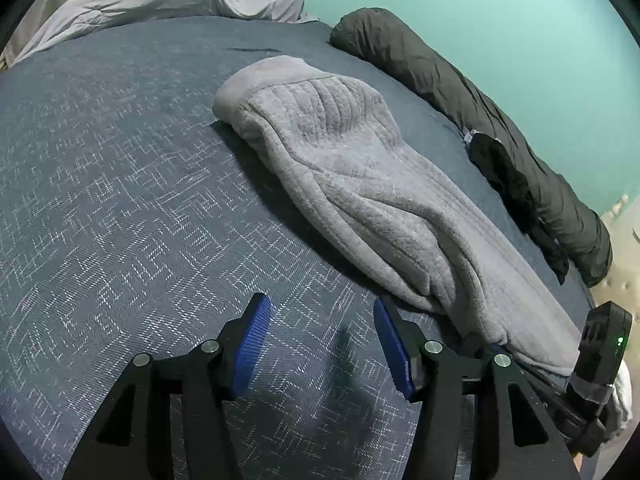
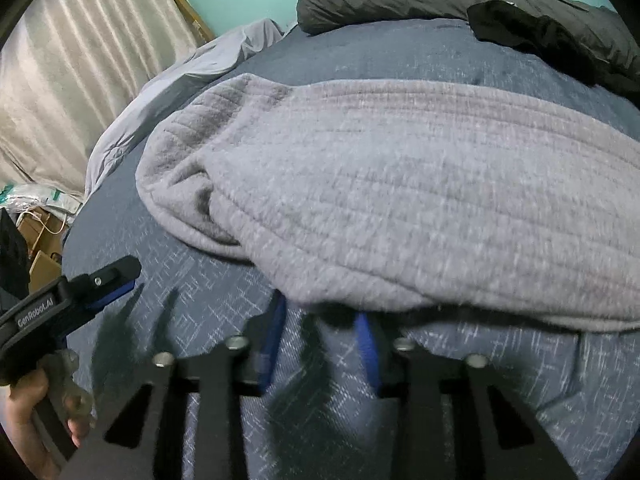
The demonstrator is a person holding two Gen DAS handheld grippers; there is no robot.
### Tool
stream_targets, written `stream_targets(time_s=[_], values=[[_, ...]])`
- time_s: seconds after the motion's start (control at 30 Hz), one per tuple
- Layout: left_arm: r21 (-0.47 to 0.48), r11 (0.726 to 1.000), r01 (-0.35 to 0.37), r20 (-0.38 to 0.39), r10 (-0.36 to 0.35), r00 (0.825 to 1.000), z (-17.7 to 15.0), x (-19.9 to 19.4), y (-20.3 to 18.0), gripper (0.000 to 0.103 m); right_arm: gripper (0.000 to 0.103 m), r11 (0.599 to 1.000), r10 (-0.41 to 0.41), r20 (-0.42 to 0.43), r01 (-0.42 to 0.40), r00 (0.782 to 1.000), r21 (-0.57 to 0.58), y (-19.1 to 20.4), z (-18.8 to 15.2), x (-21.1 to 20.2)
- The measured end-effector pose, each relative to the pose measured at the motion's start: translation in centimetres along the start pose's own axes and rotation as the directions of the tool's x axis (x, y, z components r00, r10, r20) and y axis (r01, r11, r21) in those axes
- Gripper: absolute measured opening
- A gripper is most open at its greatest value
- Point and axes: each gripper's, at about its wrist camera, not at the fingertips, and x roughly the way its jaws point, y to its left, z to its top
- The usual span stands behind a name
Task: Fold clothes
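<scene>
A grey fleece garment (image 1: 360, 184) lies folded lengthwise on the dark blue patterned bedspread (image 1: 120, 200). My left gripper (image 1: 320, 302) hovers over bare bedspread just left of the garment's near end, open, with nothing between its blue pads (image 1: 252, 344). In the right wrist view the garment (image 2: 400, 184) fills the middle. My right gripper (image 2: 320, 306) sits at its near hem, jaws narrowly apart; the hem covers the fingertips, and the blur hides whether they pinch it. The left gripper (image 2: 116, 276) shows at the left edge, held by a hand (image 2: 24, 412).
A dark rolled quilt (image 1: 460, 92) with a black garment (image 1: 504, 168) on it lies along the teal wall (image 1: 480, 0). A pale grey duvet (image 1: 160, 0) is bunched at the bed's far end. A curtain (image 2: 80, 60) and cardboard boxes (image 2: 40, 236) stand beyond the bed's left edge.
</scene>
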Motion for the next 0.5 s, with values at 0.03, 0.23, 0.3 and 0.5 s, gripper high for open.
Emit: stream_targets(time_s=[0.03,0.23,0.3,0.5], values=[[-0.001,1.000,0.000,0.000,0.000,1.000,0.0,0.0,-0.1,0.058,0.010,1.000,0.001,0.003,-0.001,1.000,-0.005,0.1,0.1,-0.1],[0.005,1.000,-0.010,0.005,0.010,1.000,0.0,-0.2,0.0,0.058,0.003,0.996,0.062,0.027,-0.060,0.998,-0.062,1.2,1.0,-2.6],[0.001,1.000,-0.009,0.006,0.009,1.000,0.0,-0.3,0.2,0.058,0.003,0.993,0.096,0.026,-0.094,0.995,-0.070,1.1,0.7,-4.1],[-0.010,1.000,-0.009,0.011,0.009,1.000,0.3,-0.5,0.6,0.058,0.002,0.990,0.114,-0.036,-0.116,0.993,-0.077,-0.5,-1.6,-5.8]])
